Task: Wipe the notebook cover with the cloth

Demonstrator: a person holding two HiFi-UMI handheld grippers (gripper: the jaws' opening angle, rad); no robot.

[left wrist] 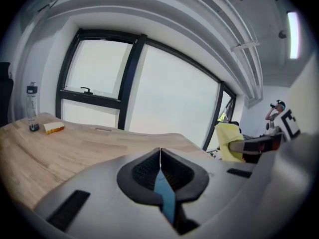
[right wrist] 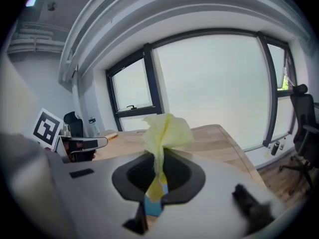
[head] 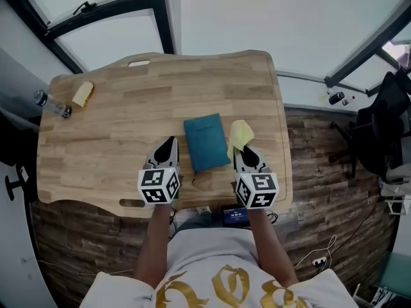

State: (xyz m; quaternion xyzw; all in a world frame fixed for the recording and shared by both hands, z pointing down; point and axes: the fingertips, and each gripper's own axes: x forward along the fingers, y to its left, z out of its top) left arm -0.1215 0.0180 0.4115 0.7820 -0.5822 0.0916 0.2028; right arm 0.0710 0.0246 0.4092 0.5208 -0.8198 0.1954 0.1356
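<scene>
Flanking the notebook [head: 207,142], left gripper [head: 169,141] points forward, closed; right gripper [head: 246,150] pinches cloth [head: 241,133].

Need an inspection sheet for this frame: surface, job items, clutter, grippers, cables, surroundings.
Surface: wooden table, handle slots at near and far edges.
Job's things: teal notebook closed, flat, mid-table; yellow cloth bunched by its right edge.
Clutter: bottle and yellow block at far left corner.
Grippers: left gripper shut, empty; right gripper shut on the yellow cloth.
Cables: white cable on floor, right.
Surroundings: windows ahead; black chair at right.
</scene>
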